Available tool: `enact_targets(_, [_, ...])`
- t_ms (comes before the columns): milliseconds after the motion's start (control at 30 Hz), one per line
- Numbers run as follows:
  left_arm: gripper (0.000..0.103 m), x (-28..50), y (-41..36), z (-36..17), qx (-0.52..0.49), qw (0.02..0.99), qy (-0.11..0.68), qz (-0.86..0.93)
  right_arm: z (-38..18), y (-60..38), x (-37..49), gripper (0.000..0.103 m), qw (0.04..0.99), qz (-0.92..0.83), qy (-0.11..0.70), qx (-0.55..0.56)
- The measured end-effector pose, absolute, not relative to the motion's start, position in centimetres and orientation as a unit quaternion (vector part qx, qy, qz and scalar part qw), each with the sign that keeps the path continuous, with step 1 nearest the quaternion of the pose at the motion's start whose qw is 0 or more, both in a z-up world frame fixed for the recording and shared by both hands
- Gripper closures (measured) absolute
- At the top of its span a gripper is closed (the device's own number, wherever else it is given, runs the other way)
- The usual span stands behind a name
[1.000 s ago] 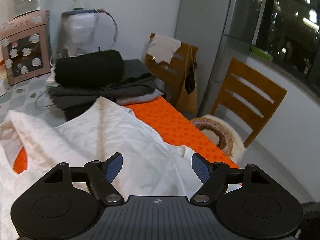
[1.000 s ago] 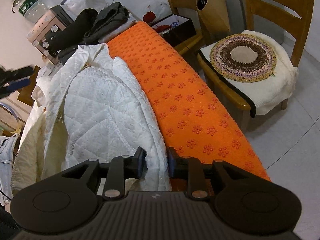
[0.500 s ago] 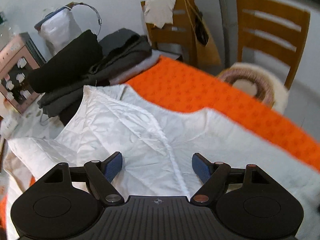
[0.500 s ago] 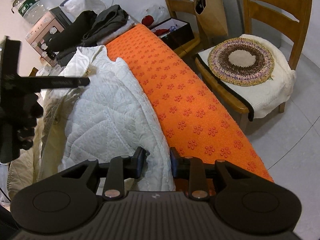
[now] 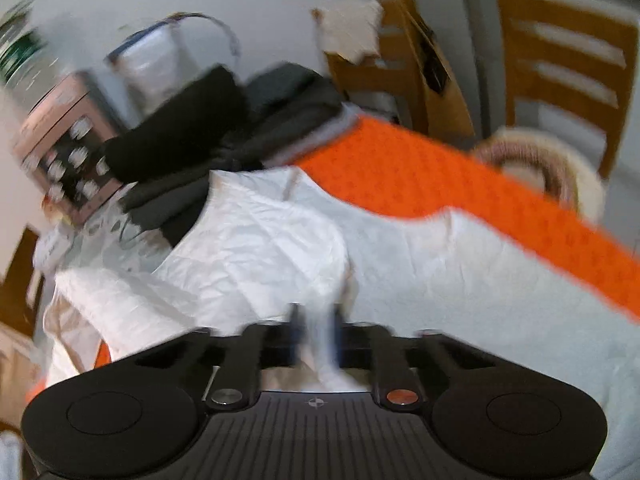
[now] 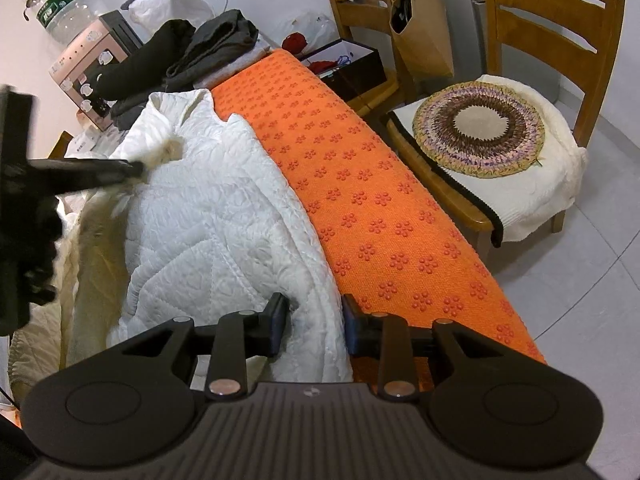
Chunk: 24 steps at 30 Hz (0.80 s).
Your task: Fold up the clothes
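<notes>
Left gripper (image 5: 316, 336) clamped on a fold of white quilted garment (image 6: 208, 216); right gripper (image 6: 314, 322) apart, astride its near hem; long axis running away along orange mat (image 6: 360, 184).

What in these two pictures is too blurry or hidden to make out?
- Left wrist view: motion blur smears the pink box; its print is unreadable.
- Left wrist view: the white garment runs under the left gripper.
- Right wrist view: the garment's near hem hides behind the right gripper.
</notes>
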State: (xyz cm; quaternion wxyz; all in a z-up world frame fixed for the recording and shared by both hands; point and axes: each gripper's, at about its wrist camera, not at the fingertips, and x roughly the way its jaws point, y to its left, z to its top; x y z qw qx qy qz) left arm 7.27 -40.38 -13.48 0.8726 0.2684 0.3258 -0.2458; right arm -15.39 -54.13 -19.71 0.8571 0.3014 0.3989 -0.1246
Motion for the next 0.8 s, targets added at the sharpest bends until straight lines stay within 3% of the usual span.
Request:
enact_targets(233, [0.096,10.9,-30.3,-8.3,-0.036,0.905,0.352,-0.236,-19.7,-54.0,-15.7,0.068,0.857,-0.129,0.396,0.303])
enact_targets(433, [0.096,13.9,-22.0,-10.2,-0.206,0.871,0.406,-0.185,-19.8,-54.0,-15.7,0.068,0.857,-0.129,0.395,0.305])
enact_targets(600, [0.096,15.7,-18.4,-14.2,-0.238,0.853,0.451,-0.113,-19.9,-54.0,-15.8,0.068,0.857,-0.129,0.394,0.306])
enact_targets(800, [0.088,16.4,-20.2,-16.1,-0.158,0.864,0.466,-0.108,-19.8,-53.8,-15.8,0.066,0.858,-0.132,0.399,0.296])
